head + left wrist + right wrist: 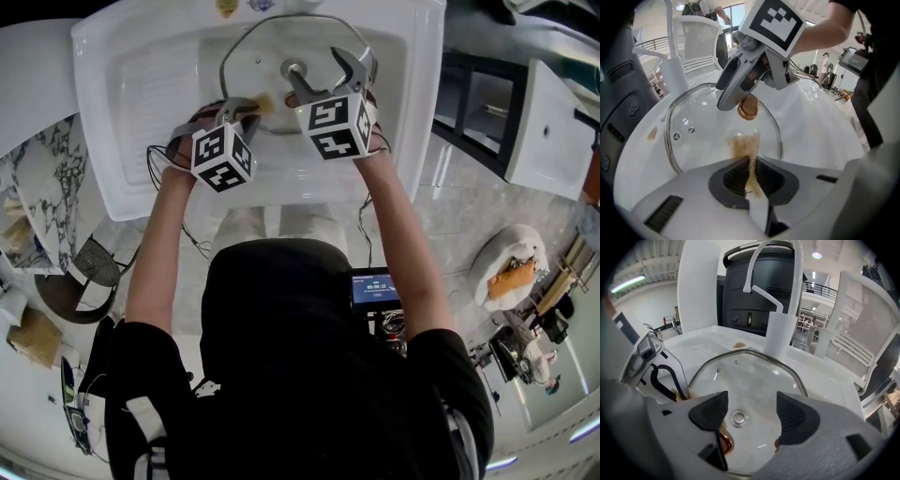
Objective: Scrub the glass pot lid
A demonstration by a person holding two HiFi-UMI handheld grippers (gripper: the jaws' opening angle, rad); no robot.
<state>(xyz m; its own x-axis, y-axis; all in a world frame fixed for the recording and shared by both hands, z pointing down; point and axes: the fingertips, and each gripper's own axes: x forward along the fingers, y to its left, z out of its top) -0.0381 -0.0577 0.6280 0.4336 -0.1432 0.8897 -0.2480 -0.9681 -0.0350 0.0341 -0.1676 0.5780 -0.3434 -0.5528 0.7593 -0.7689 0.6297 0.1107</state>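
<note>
The glass pot lid [251,47] with a steel rim lies in the basin of a white sink [122,131]. Its copper knob [748,108] sits between the jaws of my right gripper [323,80], which is shut on it. In the right gripper view the knob [724,440] shows low between the jaws of that gripper [750,416]. My left gripper [751,168] is shut on a thin tan sponge [746,150], whose far end rests on the glass [703,136] just below the knob. In the head view the left gripper [251,105] is at the lid's near left edge.
A white faucet [780,329] stands behind the lid. The sink drain [738,417] shows through the glass. A small brown mark [652,134] lies on the basin wall at the left. A flat drainboard [155,84] runs along the sink's left side.
</note>
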